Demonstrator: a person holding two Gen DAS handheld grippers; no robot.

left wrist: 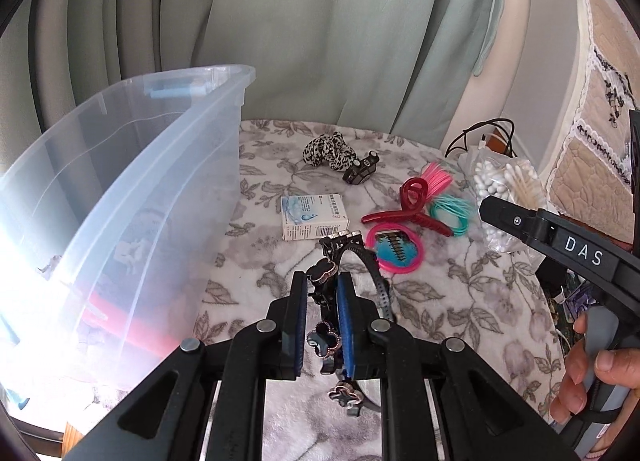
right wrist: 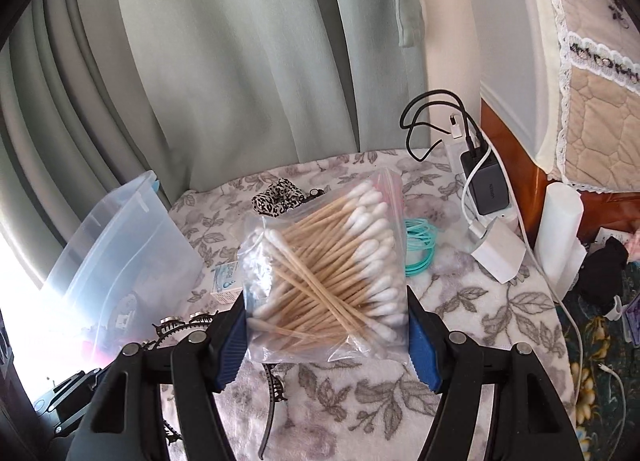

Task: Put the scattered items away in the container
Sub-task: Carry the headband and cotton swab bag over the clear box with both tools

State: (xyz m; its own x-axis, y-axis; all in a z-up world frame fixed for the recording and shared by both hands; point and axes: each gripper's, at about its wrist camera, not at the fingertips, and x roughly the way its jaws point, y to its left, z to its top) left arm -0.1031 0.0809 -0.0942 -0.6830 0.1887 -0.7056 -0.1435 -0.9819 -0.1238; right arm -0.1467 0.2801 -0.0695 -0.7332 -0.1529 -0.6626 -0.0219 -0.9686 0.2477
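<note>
My left gripper [left wrist: 322, 285] is shut on a black headband with clover charms [left wrist: 362, 257], held just above the floral cloth, right of the clear plastic bin [left wrist: 132, 189]. My right gripper [right wrist: 326, 321] is shut on a clear bag of cotton swabs [right wrist: 328, 257], lifted above the cloth; the bag also shows in the left wrist view [left wrist: 506, 189]. On the cloth lie a white medicine box [left wrist: 314, 217], a leopard scrunchie [left wrist: 326, 151], a small black clip [left wrist: 360, 171], a red claw clip [left wrist: 416, 207], pink and teal hair ties [left wrist: 452, 213] and a pink round mirror [left wrist: 394, 247].
The bin [right wrist: 120, 245] stands at the table's left edge and holds some items. A charger block with cables [right wrist: 486, 185], a white adapter [right wrist: 500, 253] and a white bottle [right wrist: 560, 229] sit at the right. Green curtains hang behind; a quilted bed edge is at the far right.
</note>
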